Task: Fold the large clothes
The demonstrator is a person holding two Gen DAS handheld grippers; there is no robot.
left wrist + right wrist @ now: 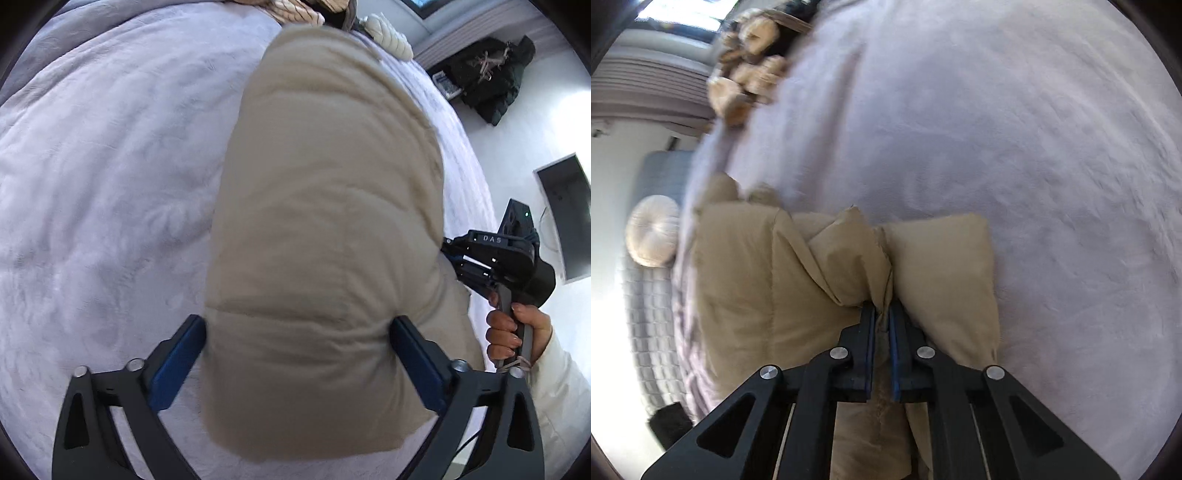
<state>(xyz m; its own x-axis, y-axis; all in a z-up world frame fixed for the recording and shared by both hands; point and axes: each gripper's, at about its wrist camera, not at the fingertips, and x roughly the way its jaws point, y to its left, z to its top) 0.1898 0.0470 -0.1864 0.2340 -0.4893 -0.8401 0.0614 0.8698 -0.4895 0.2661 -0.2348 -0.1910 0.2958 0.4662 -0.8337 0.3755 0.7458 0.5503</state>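
Left gripper (297,354) fingers spread wide either side of puffy beige quilted jacket (325,229), centre frame, lying on pale lilac plush bedspread (103,177). Right gripper (882,314) clamped on bunched jacket fabric, lower centre. Black bag (487,77) upper right.

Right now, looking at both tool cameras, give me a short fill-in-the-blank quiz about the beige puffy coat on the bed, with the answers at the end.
1. The beige puffy coat lies on a bed cover of pale ____ colour.
2. The right tool is ____ on a bunch of the coat's fabric.
3. The left tool has its fingers ____, one on each side of the coat's end.
4. On the floor past the bed lies a ____ garment.

Missing words: lilac; shut; open; black
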